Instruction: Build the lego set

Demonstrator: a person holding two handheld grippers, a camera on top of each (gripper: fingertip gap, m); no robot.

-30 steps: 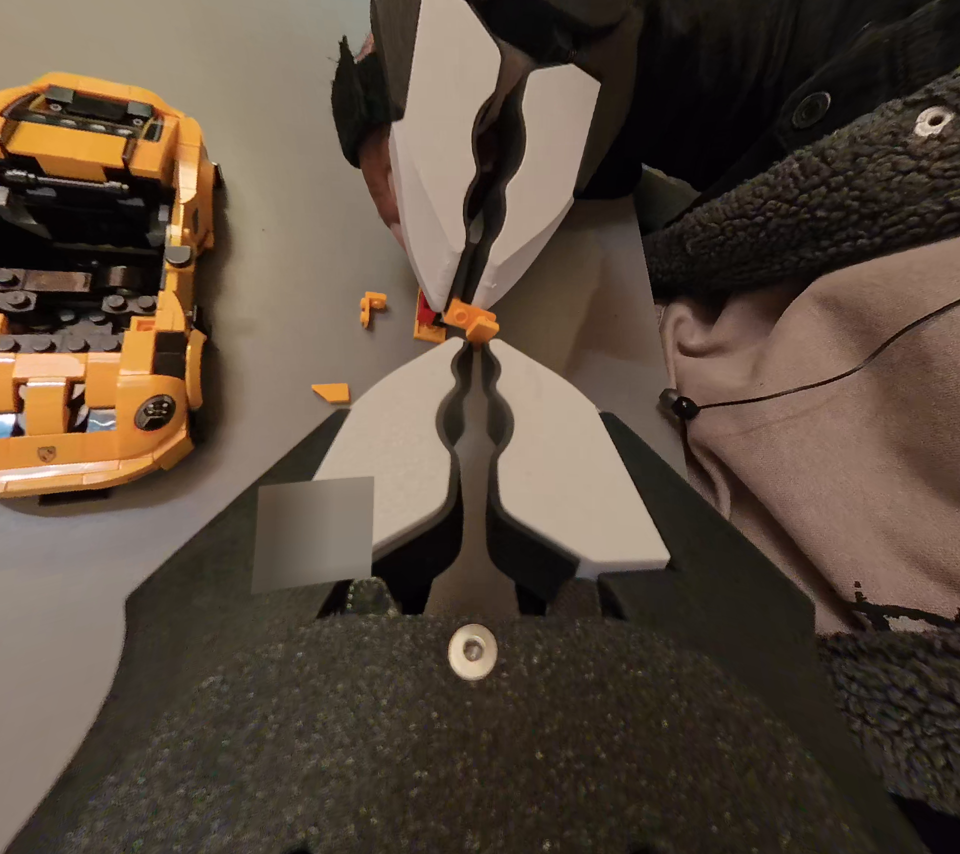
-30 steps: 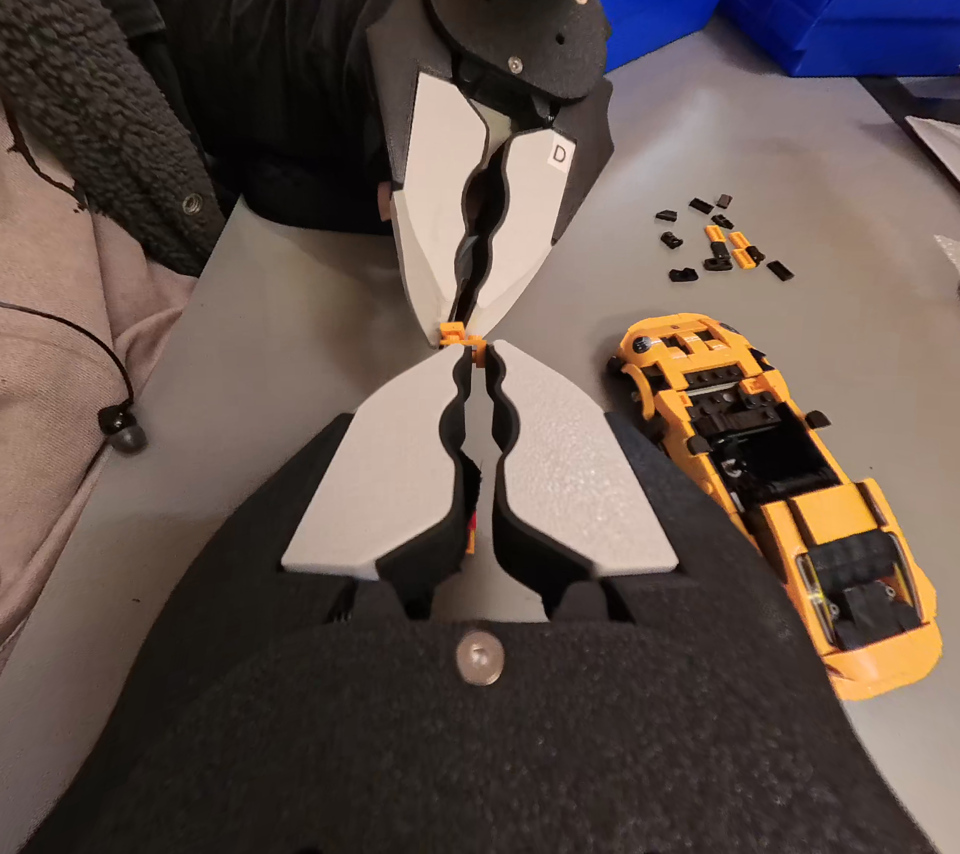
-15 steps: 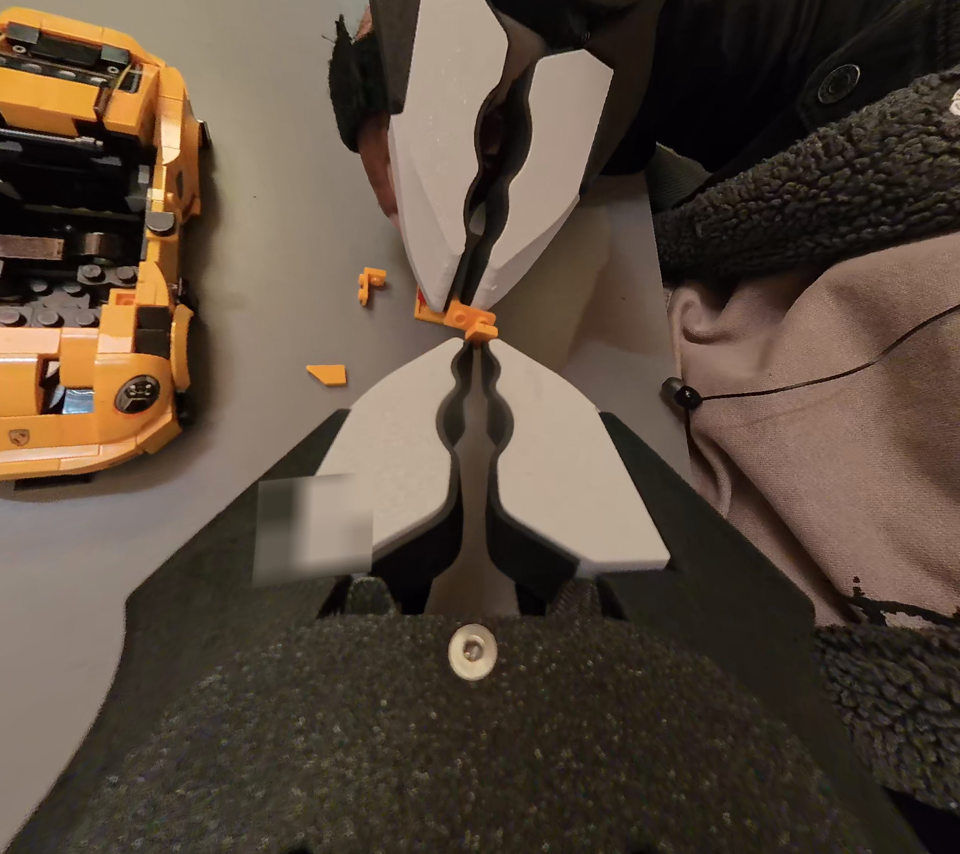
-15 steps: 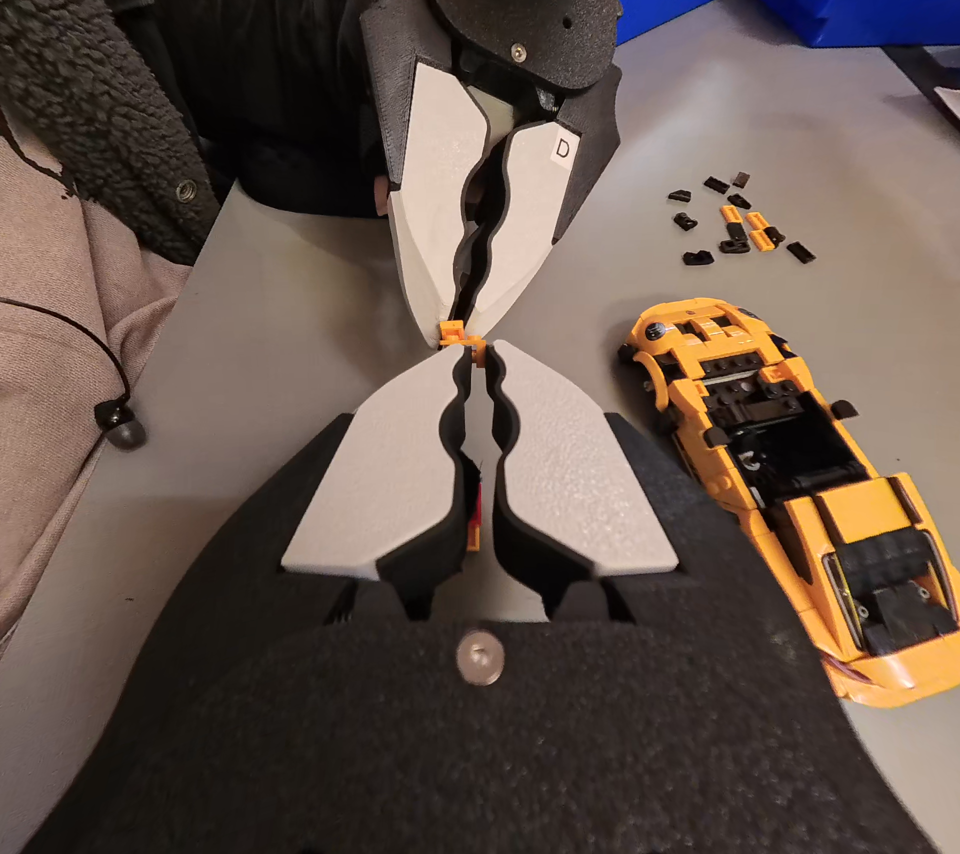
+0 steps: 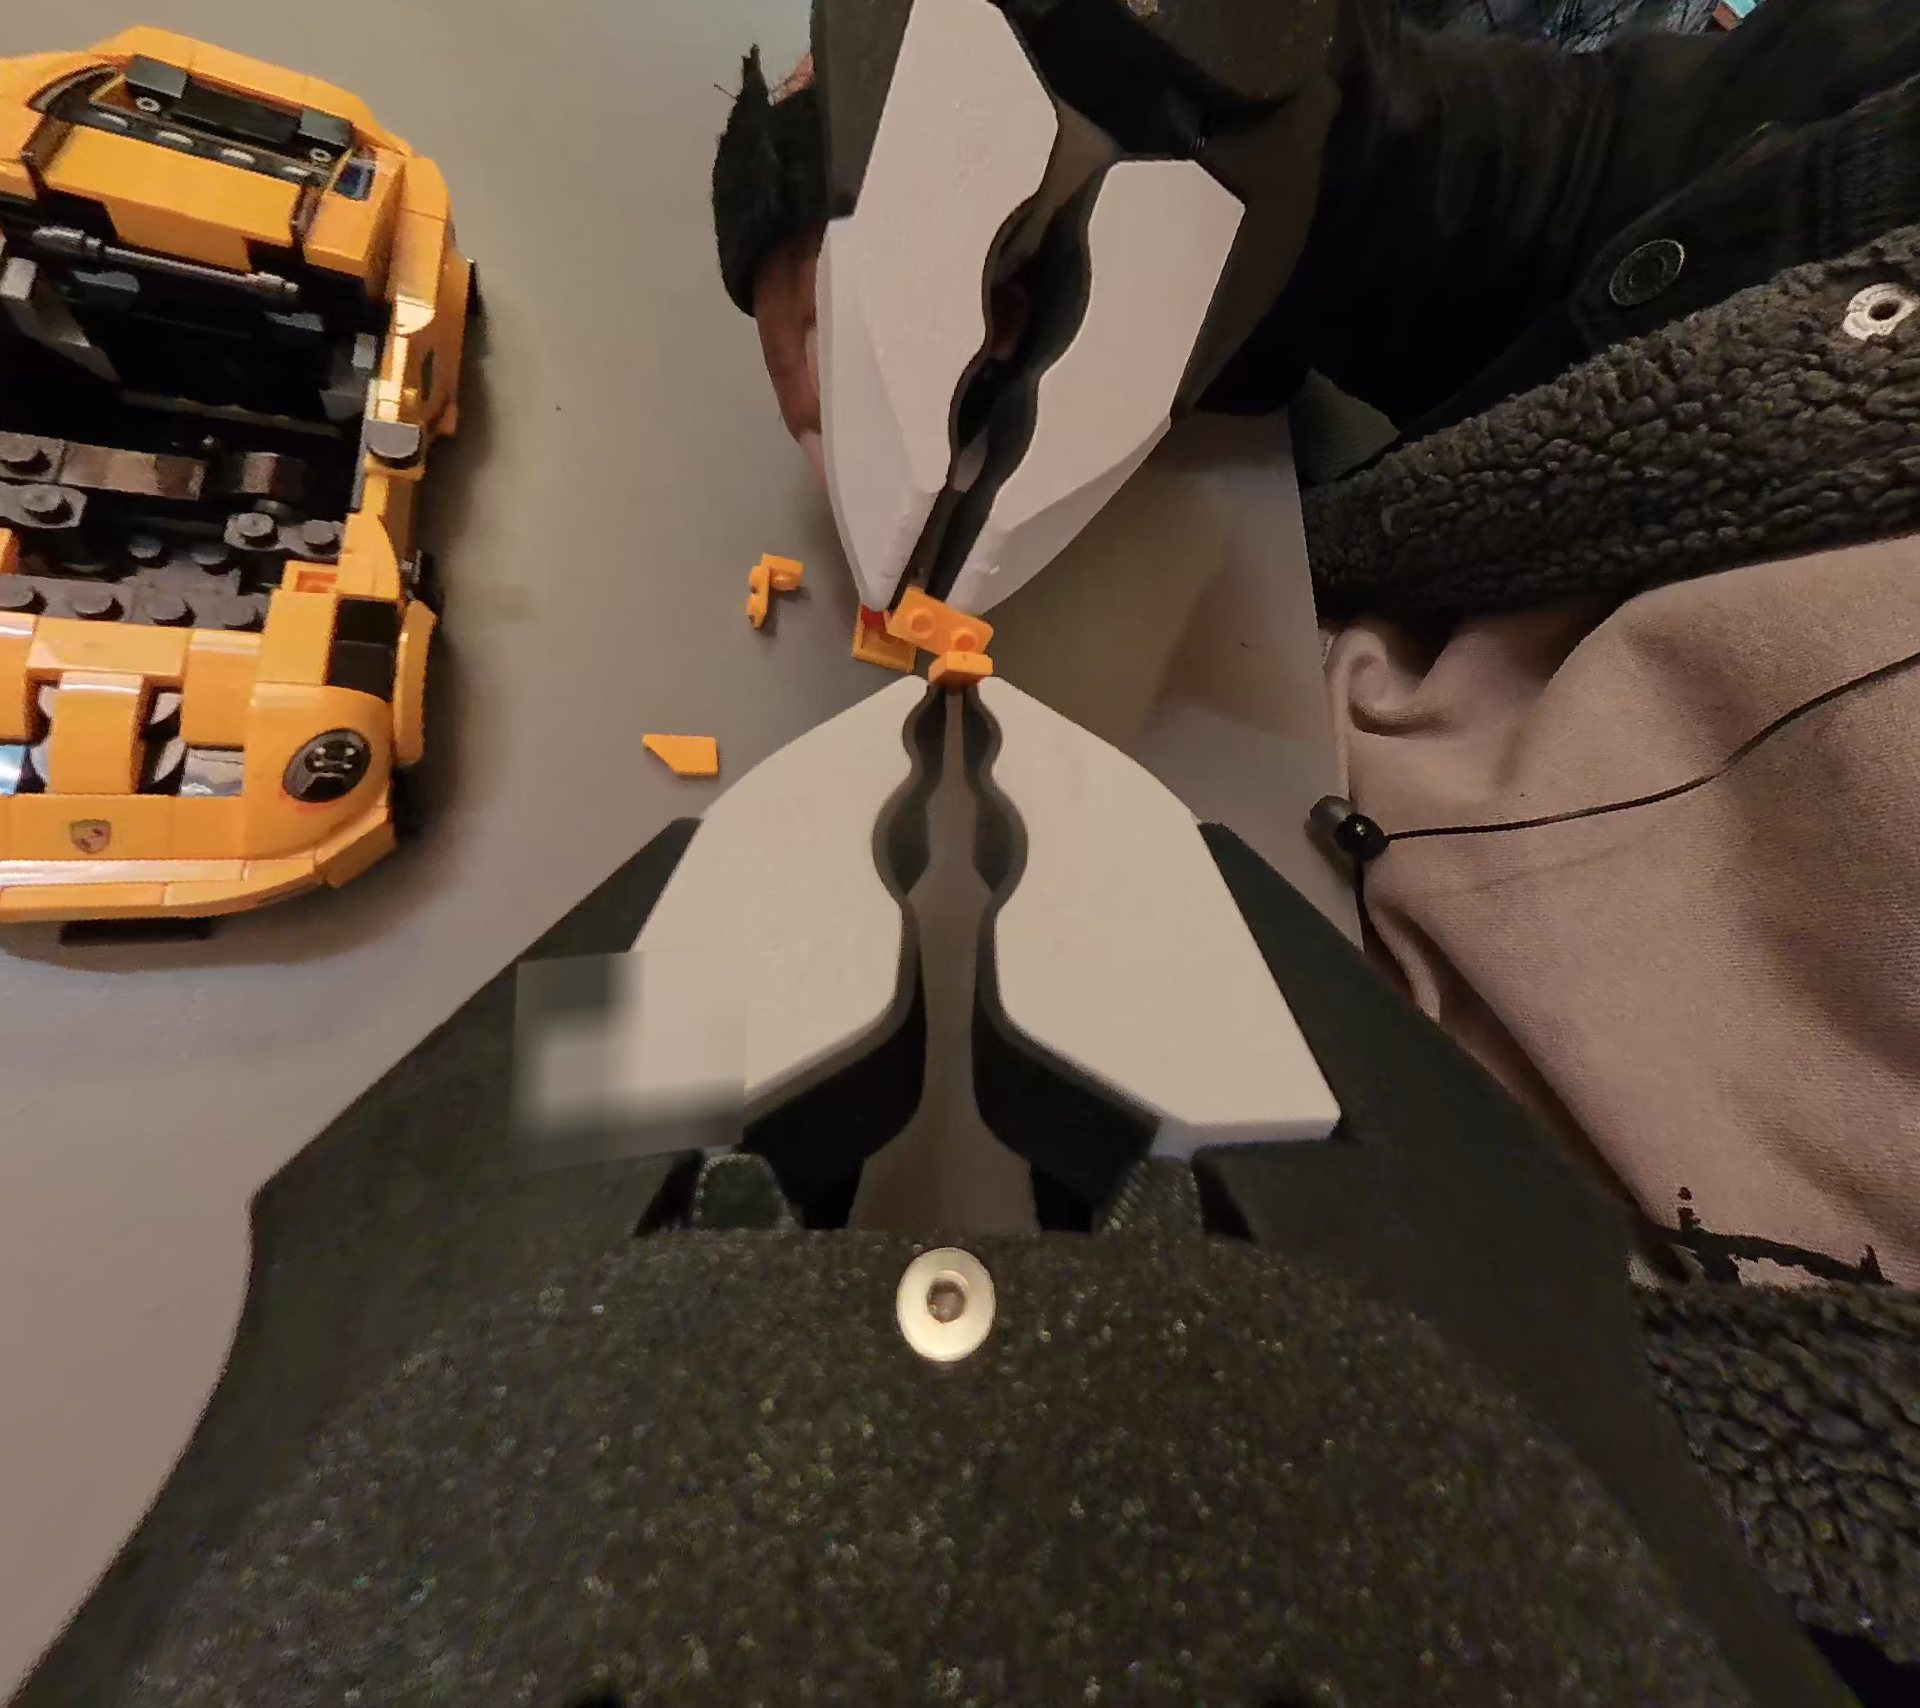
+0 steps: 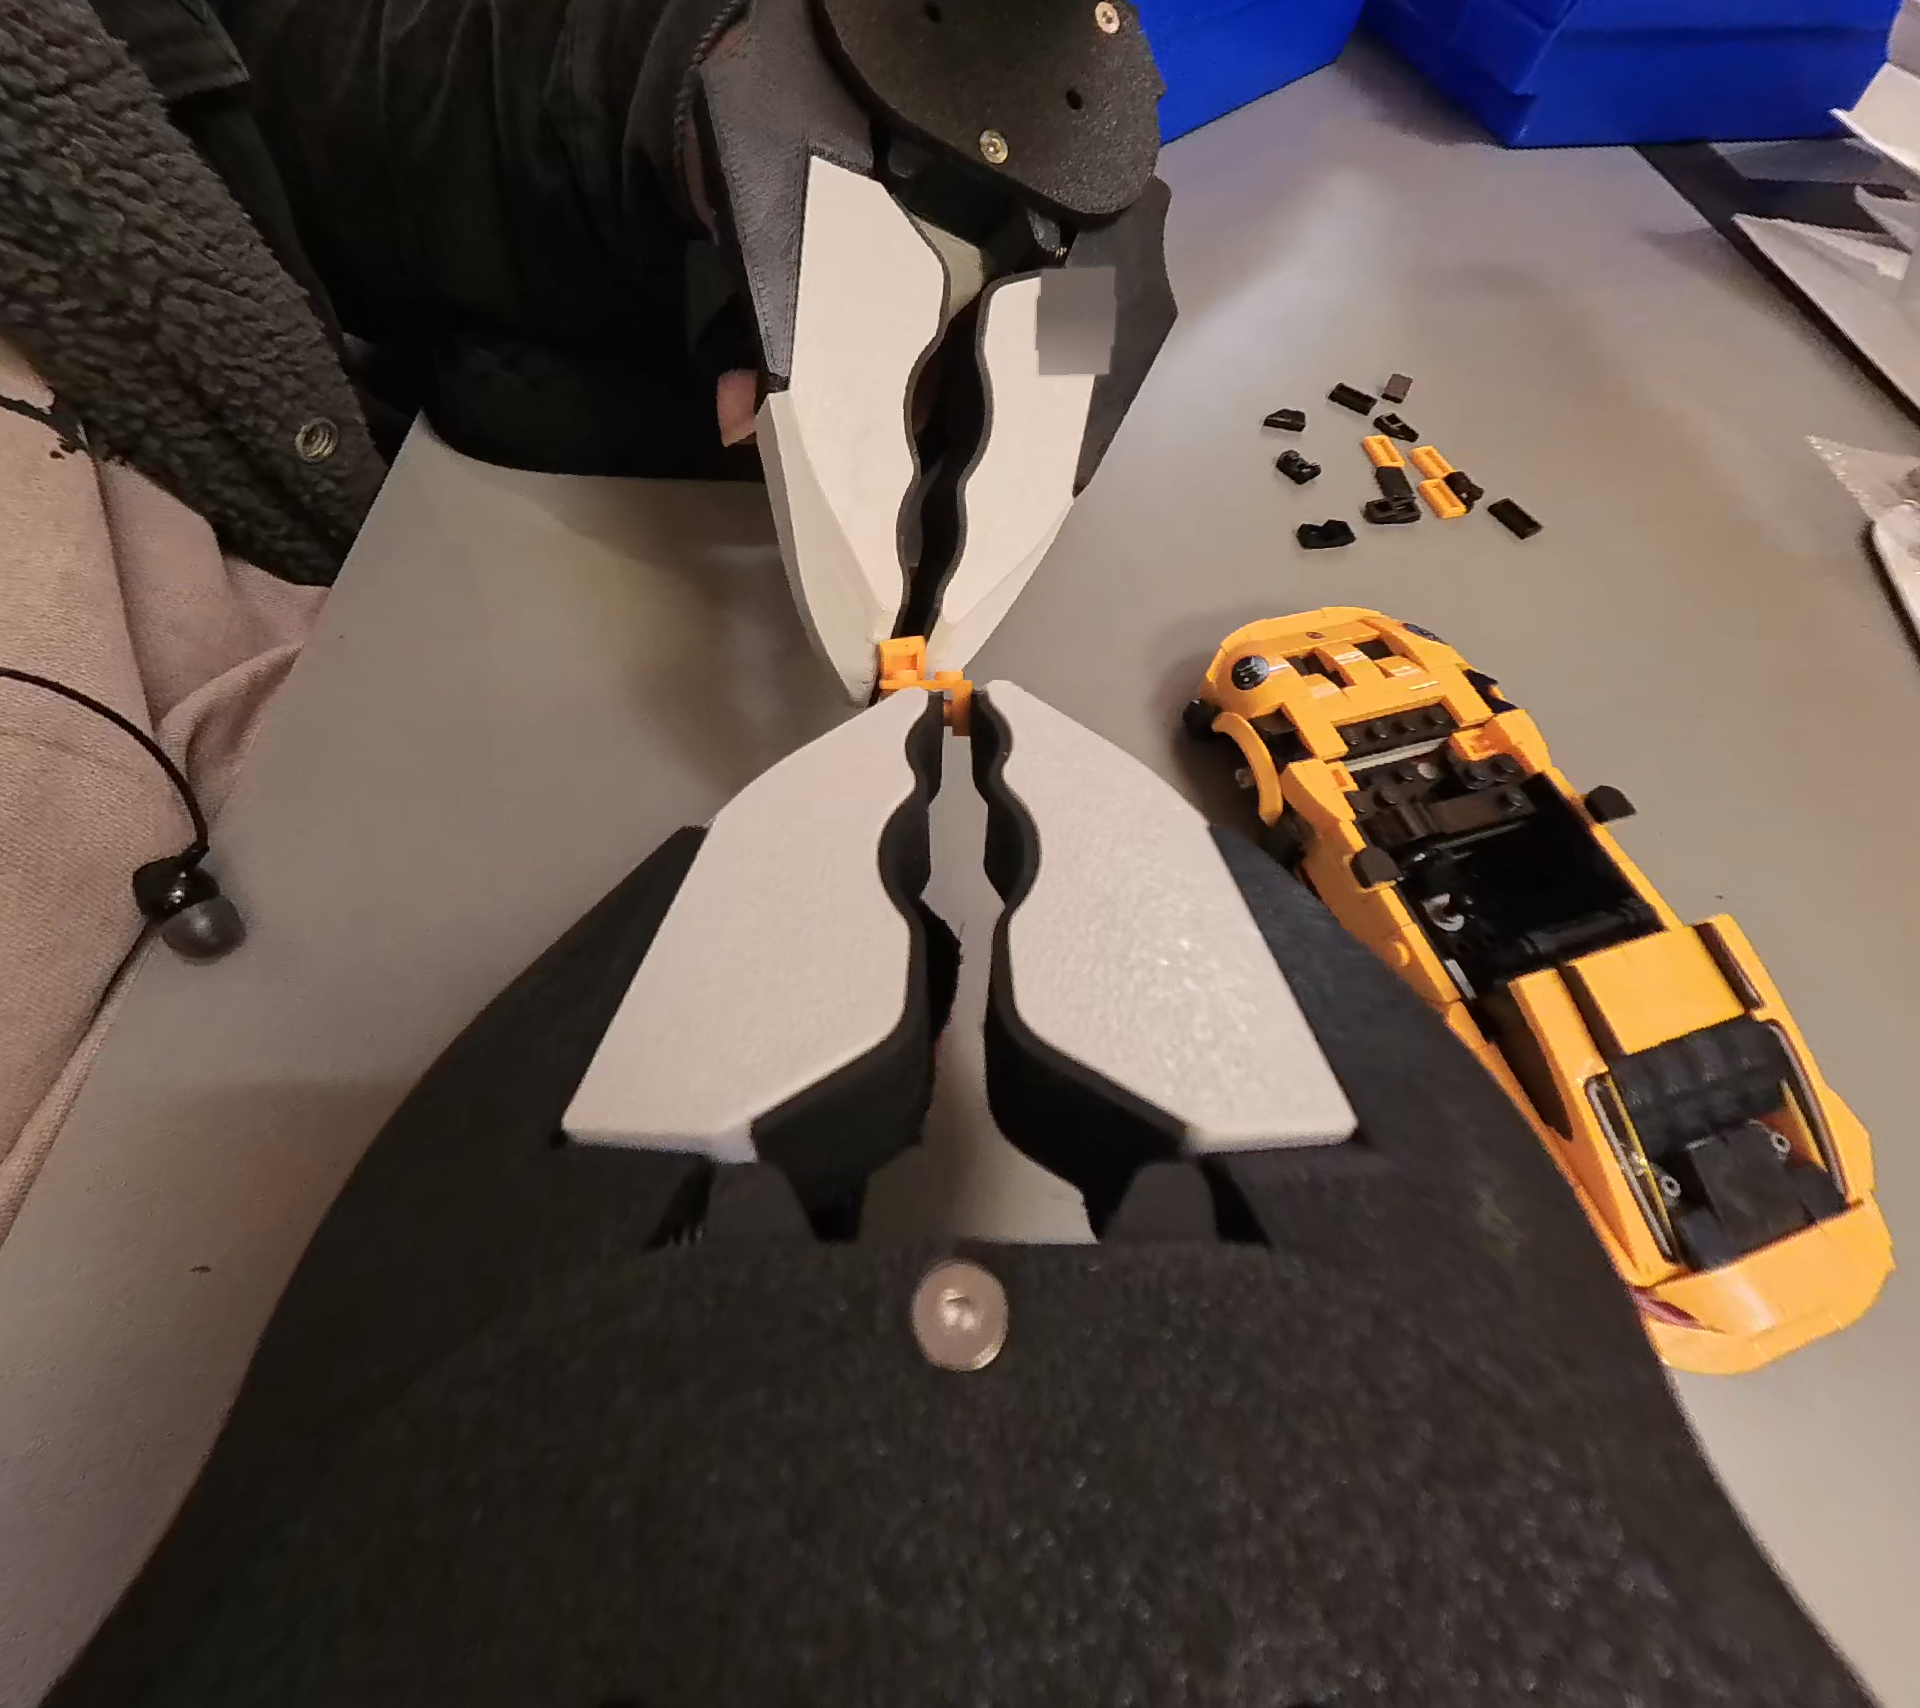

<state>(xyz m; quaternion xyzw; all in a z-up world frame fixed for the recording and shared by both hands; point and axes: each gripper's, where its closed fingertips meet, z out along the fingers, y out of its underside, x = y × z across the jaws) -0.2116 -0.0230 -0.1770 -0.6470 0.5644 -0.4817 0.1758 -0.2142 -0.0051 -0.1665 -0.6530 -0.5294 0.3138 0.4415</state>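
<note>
Now both hand-held grippers, left (image 5: pixel 948 690) & right (image 6: pixel 954 702), clamp touching orange lego pcs (image 5: pixel 940 624)

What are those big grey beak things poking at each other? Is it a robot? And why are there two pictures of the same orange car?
No robot here. A person holds two grabber tools, one in each hand, and each tool has a camera looking along its two grey fingers. So each picture is one tool's view, with the other tool facing it. The left gripper pinches a tiny orange piece. The right gripper pinches a small orange plate. The person is bringing the two together above the grey table. On the table lie the half-built orange car, a few loose orange bits and a small pile of black and orange pieces.
</note>
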